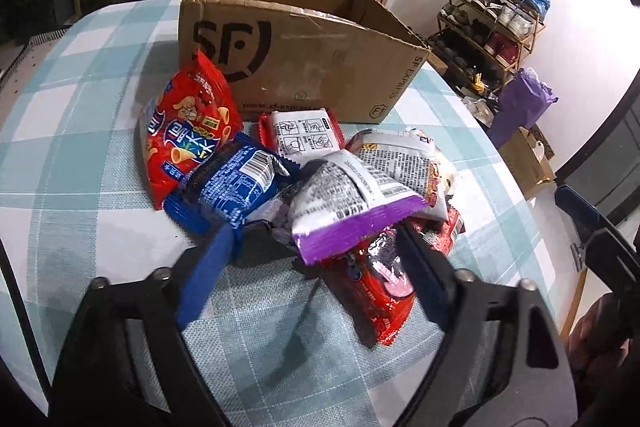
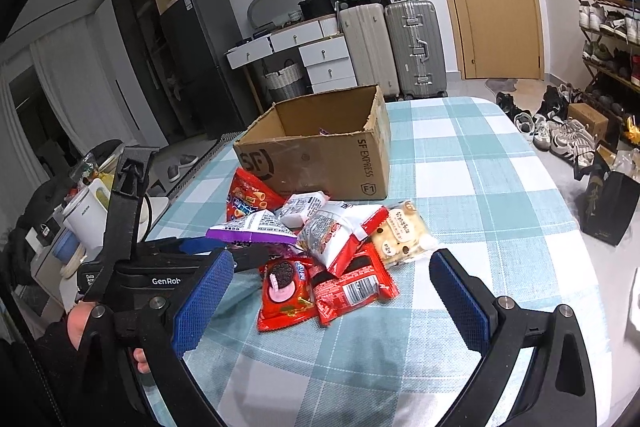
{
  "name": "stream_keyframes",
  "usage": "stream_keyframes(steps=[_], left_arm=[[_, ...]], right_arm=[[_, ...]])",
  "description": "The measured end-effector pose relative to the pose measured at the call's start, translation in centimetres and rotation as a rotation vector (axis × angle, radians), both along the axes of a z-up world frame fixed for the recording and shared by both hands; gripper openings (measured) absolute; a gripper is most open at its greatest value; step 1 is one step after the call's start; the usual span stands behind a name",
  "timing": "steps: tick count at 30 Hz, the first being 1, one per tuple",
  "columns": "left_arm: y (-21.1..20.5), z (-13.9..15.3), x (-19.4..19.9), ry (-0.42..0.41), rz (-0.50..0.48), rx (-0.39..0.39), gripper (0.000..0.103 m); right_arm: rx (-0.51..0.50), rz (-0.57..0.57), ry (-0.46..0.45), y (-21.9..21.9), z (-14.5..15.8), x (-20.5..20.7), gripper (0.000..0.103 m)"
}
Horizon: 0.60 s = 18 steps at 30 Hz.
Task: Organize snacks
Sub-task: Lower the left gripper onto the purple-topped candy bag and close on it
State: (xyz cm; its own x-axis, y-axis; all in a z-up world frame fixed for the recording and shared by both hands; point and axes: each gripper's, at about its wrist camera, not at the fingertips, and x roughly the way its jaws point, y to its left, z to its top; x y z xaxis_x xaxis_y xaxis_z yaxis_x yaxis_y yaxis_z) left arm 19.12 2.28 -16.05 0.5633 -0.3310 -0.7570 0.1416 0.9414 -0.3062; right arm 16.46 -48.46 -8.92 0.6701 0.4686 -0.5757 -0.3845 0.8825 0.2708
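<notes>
A pile of snack packets lies on the checked tablecloth in front of an open cardboard box (image 1: 296, 67) (image 2: 320, 155). My left gripper (image 1: 316, 239) is open, its fingers at either side of the near edge of the pile, by a purple-edged white packet (image 1: 352, 215) (image 2: 252, 229) and a blue packet (image 1: 228, 187). A red Oreo packet (image 1: 380, 287) (image 2: 286, 291) lies under the right finger. My right gripper (image 2: 332, 279) is open and empty, just short of the pile. A red chips bag (image 1: 184, 131) (image 2: 248, 197) leans near the box.
The table (image 2: 480, 187) has free cloth to the right. A shoe rack (image 1: 492, 23) and bags stand right of the table. Suitcases (image 2: 400, 47), drawers and a door are behind the box. A purple item shows inside the box (image 2: 323, 131).
</notes>
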Motion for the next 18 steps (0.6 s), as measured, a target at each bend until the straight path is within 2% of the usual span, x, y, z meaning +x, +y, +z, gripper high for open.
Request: stream_keyframes(steps=[1, 5, 7, 8, 9, 11, 18], left_arm=[[0.0, -0.1, 0.0, -0.002, -0.002, -0.004, 0.077], [0.2, -0.8, 0.5, -0.002, -0.013, -0.027, 0.056], [0.4, -1.1, 0.5, 0.0, -0.032, -0.059, 0.034], [0.4, -1.3, 0.8, 0.008, -0.044, -0.068, 0.015], [0.2, -1.7, 1.2, 0.019, -0.061, -0.071, 0.011], [-0.2, -1.9, 1.1, 0.018, -0.071, -0.066, 0.005], [-0.8, -2.0, 1.8, 0.014, -0.081, -0.082, 0.002]], right_arm=[[0.001, 0.0, 0.002, 0.0, -0.1, 0.0, 0.1], [0.006, -0.001, 0.009, -0.2, -0.3, 0.1, 0.1], [0.007, -0.001, 0.011, -0.2, -0.4, 0.1, 0.1], [0.006, -0.001, 0.013, -0.2, -0.5, 0.2, 0.1], [0.009, 0.0, 0.015, -0.2, -0.5, 0.2, 0.1], [0.01, 0.002, 0.017, -0.2, -0.6, 0.2, 0.1], [0.016, -0.002, 0.016, -0.5, -0.8, 0.2, 0.1]])
